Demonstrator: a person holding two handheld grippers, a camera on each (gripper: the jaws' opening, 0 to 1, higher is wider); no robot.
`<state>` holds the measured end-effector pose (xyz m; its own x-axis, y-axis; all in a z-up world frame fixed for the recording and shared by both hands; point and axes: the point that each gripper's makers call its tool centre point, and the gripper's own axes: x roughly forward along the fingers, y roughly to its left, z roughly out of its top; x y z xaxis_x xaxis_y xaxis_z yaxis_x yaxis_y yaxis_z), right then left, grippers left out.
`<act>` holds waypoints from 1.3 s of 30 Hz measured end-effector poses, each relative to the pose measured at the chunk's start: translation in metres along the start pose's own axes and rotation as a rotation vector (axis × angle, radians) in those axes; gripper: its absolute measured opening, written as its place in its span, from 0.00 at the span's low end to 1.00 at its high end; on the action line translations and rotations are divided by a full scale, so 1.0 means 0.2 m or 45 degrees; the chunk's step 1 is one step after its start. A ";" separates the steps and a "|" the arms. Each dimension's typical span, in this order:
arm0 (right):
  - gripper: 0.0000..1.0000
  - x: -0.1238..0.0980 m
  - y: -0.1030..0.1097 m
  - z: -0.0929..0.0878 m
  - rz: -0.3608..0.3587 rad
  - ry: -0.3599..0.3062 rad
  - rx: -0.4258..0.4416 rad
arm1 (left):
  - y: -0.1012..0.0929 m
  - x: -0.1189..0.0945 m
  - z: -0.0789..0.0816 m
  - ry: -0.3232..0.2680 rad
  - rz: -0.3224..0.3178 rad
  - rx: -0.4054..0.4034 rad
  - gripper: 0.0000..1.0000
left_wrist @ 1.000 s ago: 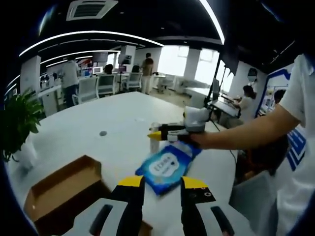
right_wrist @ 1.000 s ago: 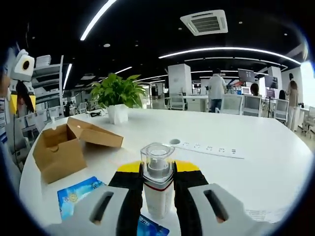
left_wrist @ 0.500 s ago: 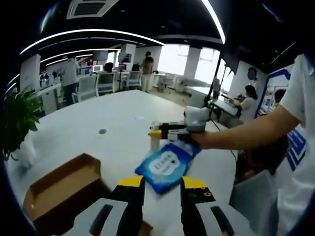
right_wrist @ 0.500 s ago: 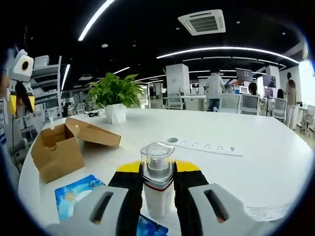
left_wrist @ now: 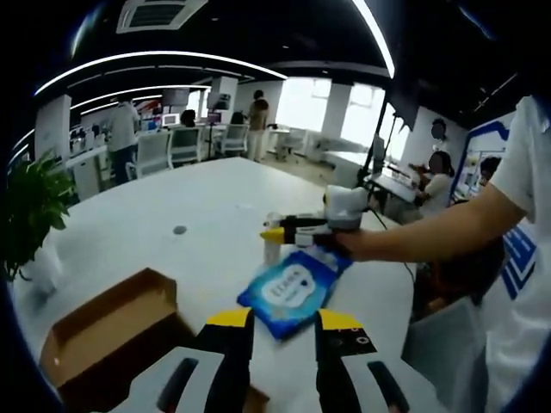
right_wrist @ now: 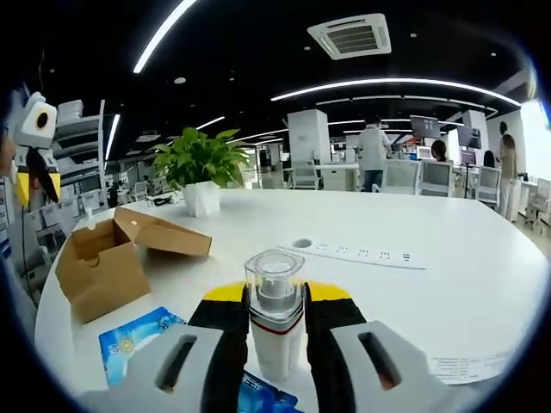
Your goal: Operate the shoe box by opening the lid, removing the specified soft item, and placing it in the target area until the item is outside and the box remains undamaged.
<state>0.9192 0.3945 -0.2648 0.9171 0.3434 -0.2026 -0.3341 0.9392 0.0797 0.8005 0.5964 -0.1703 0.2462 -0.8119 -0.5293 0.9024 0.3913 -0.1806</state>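
Jaws of the right gripper (right_wrist: 275,314) were clamped on a white clear-capped bottle (right_wrist: 275,317); the left gripper (left_wrist: 275,331) stood apart, empty. Beyond, the blue soft wipes pack (left_wrist: 291,290) lay outside the open brown cardboard shoe box (right_wrist: 102,261) on the white table (right_wrist: 448,284), so removal looked done.

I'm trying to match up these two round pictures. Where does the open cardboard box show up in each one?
Left gripper view: the cardboard box sits low on the left, open, beside the left gripper.
Right gripper view: the same box stands at middle left on the white table, its lid folded back to the right.
Shared landmark: the blue wipes pack, lying on the table near the box.
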 end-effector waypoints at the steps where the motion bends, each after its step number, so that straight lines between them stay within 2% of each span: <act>1: 0.25 0.00 0.00 0.00 0.003 -0.003 0.006 | 0.00 0.00 0.00 0.000 0.001 0.000 0.28; 4: 0.28 0.00 0.00 0.01 0.001 -0.005 -0.010 | 0.01 0.00 0.00 -0.001 0.002 -0.004 0.28; 13: 0.27 0.00 0.01 0.01 0.007 0.000 -0.002 | 0.01 0.00 0.00 0.000 0.004 -0.007 0.28; 24: 0.21 0.00 0.01 0.00 0.035 0.006 -0.030 | 0.02 -0.01 -0.01 0.005 0.013 -0.008 0.27; 39: 0.20 -0.02 0.08 -0.01 0.306 0.029 -0.088 | 0.00 0.00 -0.04 0.024 0.039 -0.016 0.27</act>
<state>0.9094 0.4071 -0.2650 0.8046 0.5562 -0.2078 -0.5567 0.8284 0.0618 0.7980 0.6003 -0.1773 0.2666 -0.7912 -0.5504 0.8899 0.4214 -0.1747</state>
